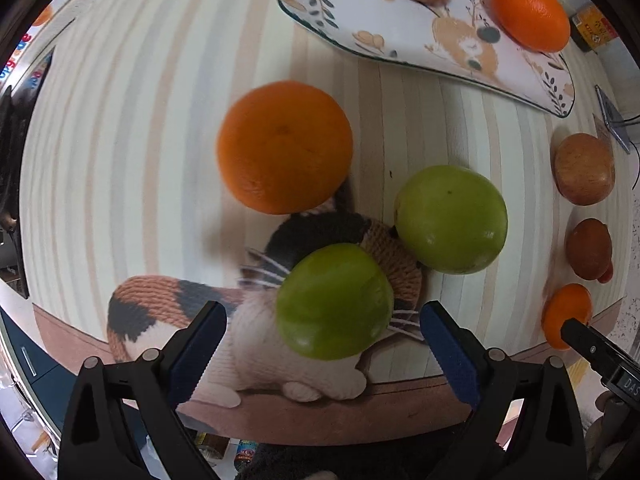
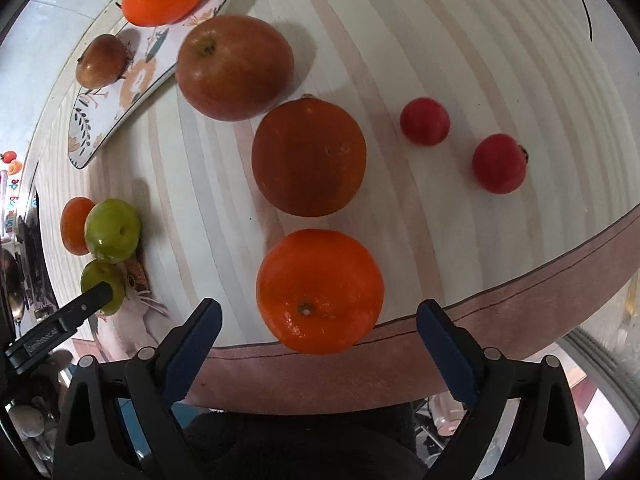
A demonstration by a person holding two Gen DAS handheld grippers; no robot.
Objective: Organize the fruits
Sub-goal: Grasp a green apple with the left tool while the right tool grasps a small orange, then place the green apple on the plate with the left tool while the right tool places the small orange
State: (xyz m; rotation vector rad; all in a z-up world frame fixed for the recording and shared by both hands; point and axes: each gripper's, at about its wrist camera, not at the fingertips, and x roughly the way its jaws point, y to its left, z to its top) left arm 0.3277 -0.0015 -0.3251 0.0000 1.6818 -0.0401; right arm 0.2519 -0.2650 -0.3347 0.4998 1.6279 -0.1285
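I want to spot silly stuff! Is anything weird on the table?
Yes: a knitted toy cat lies among the fruit, with two green apples sitting against its head. Only two fruits sit on the plate; the rest are scattered on the table.

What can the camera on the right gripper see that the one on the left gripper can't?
Only the right view shows two small red fruits on the striped mat. Only the left view shows the mat's knitted cat picture nearly whole and a yellow box. Both show the patterned plate, two green apples and several oranges.
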